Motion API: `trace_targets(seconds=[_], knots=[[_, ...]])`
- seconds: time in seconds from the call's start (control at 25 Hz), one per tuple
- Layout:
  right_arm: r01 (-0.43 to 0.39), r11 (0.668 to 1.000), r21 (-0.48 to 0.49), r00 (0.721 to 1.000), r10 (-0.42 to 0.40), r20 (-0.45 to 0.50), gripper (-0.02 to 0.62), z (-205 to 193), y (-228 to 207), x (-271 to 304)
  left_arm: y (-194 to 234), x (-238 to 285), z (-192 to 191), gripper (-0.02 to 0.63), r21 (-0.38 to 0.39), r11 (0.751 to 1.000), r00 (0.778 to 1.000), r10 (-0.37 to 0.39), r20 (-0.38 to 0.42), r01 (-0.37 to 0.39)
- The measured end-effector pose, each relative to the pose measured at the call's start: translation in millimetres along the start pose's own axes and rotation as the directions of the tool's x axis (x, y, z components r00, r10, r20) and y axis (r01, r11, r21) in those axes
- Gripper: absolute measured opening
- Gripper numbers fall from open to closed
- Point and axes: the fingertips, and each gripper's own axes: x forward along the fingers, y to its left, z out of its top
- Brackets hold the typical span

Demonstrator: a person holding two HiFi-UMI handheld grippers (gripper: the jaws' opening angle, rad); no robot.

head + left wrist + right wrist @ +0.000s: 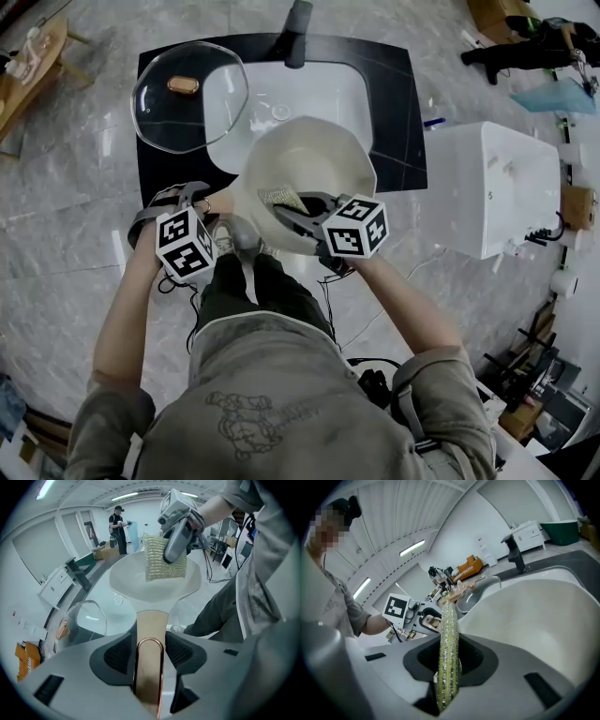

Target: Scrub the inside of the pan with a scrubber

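A cream pan (305, 169) sits tilted over the front of the sink, its inside facing me. Its tan handle (150, 630) with a copper loop lies between the jaws of my left gripper (150, 653). The dark pads flank it with only thin gaps, so the gripper looks open. In the head view the left gripper (223, 232) is at the pan's lower left. My right gripper (292, 208) is shut on a flat yellow-green scrubber (279, 197) that hangs above the pan's inside. The scrubber (449, 658) shows edge-on between the right jaws and flat in the left gripper view (164, 557).
A glass lid (187, 94) lies on the black counter left of the white sink (309, 94), with the faucet (298, 33) behind. A white box-shaped unit (487, 187) stands to the right. A person (119, 524) stands far off in the room.
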Motion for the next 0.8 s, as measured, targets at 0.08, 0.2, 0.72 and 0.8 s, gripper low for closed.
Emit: trace_targets(seconds=[0.08, 0.2, 0.72, 0.8], knots=[[0.053, 0.998, -0.029, 0.997, -0.051, 0.060, 0.075, 14.2, 1.3, -7.4, 0.9, -9.6, 2.5, 0.215, -0.002, 1.000, 1.000, 0.001, 0.029, -0.001], [0.112, 0.991, -0.073, 0.987, -0.103, 0.124, 0.075, 33.4, 6.8, -17.9, 4.0, -24.7, 6.2, 0.218, -0.004, 1.000, 0.998, 0.006, 0.060, -0.006], [0.255, 0.957, -0.137, 0.916, -0.194, 0.352, 0.077, 113.1, 40.6, -74.2, 40.9, -105.4, 54.1, 0.219, -0.140, 0.985, 0.940, 0.139, 0.313, -0.099], [0.289, 0.947, -0.141, 0.890, -0.211, 0.404, 0.077, 128.1, 45.8, -89.1, 50.6, -120.9, 64.6, 0.218, -0.168, 0.977, 0.915, 0.183, 0.359, -0.129]])
